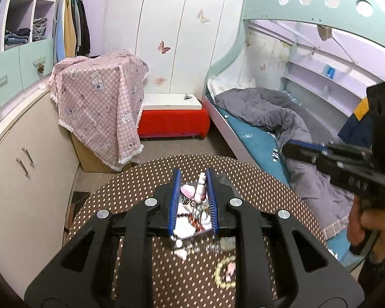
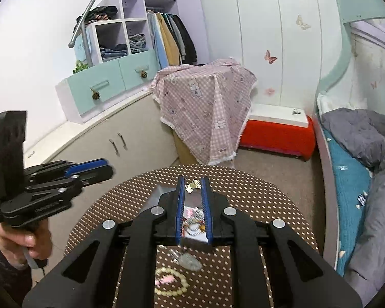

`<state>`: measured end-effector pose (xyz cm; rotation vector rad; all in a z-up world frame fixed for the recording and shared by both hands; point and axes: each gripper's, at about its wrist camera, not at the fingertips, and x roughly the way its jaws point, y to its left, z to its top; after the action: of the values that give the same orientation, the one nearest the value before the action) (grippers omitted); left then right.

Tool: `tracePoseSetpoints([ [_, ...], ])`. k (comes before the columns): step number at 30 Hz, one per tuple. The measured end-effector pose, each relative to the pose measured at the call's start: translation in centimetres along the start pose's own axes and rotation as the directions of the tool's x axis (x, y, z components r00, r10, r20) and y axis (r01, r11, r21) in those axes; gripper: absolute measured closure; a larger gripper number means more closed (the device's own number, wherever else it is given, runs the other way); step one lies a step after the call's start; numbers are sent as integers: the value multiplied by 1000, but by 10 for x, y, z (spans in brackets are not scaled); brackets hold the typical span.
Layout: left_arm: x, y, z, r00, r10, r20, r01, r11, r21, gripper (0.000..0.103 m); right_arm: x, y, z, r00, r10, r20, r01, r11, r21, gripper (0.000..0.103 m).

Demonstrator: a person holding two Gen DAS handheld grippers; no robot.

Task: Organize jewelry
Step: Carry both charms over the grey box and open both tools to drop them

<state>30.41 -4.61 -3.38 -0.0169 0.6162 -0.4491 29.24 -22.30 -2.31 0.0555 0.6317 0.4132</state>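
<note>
A round table [image 1: 141,187] with a brown polka-dot cloth holds a clear tray of jewelry [image 1: 190,220], with a pink heart piece [image 1: 188,190] and dark beads. My left gripper [image 1: 193,177] hovers above the tray, jaws a little apart and empty. A pale bead bracelet [image 1: 224,273] lies near the front. In the right wrist view, my right gripper [image 2: 192,183] is shut on a small gold bow-shaped piece [image 2: 193,186] above the tray [image 2: 192,220]. The bracelet [image 2: 170,281] and a grey pendant [image 2: 191,261] lie below it.
A bunk bed with a grey quilt [image 1: 269,113] stands to the right. A pink checked cloth covers a box [image 1: 102,102] behind the table, beside a red stool [image 1: 173,123]. Beige cabinets [image 1: 25,159] and a wardrobe line the left wall.
</note>
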Motion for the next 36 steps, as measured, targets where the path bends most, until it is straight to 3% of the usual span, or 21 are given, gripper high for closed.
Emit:
tracePoseSetpoints([
  [9, 33, 7, 14, 998, 1, -61, -3, 999, -34, 82, 36, -5, 9, 997, 29, -66, -27, 999, 30, 91],
  [10, 36, 8, 14, 997, 4, -73, -6, 999, -39, 77, 43, -8, 9, 996, 34, -80, -31, 999, 43, 90],
  [11, 41, 11, 14, 995, 19, -94, -23, 999, -43, 43, 47, -10, 9, 995, 37, -88, -32, 998, 54, 90],
  [13, 38, 15, 14, 996, 51, -69, -54, 997, -50, 8, 53, -18, 9, 995, 35, -88, -27, 996, 90, 82],
  [14, 32, 16, 12, 997, 63, -42, -65, 996, -54, 8, 53, -22, 8, 996, 31, -86, -22, 994, 110, 63],
  [15, 29, 19, 11, 997, 67, -37, -69, 996, -55, 8, 52, -26, 7, 997, 15, -73, -6, 991, 131, 29],
  [16, 27, 21, 10, 997, 72, -37, -74, 995, -59, 8, 49, -29, 6, 999, 1, -50, 7, 990, 143, 18],
  [17, 25, 23, 10, 996, 82, -33, -84, 994, -64, 8, 47, -30, 5, 999, -2, -37, 7, 989, 150, 15],
  [20, 18, 29, 9, 994, 109, -20, -111, 990, -85, 8, 40, -33, 3, 1000, -4, -28, 9, 984, 178, 8],
  [36, -32, 28, -4, 978, 190, 83, -182, 979, -97, 8, 0, -14, 4, 997, -50, 60, 41, 989, 143, 8],
])
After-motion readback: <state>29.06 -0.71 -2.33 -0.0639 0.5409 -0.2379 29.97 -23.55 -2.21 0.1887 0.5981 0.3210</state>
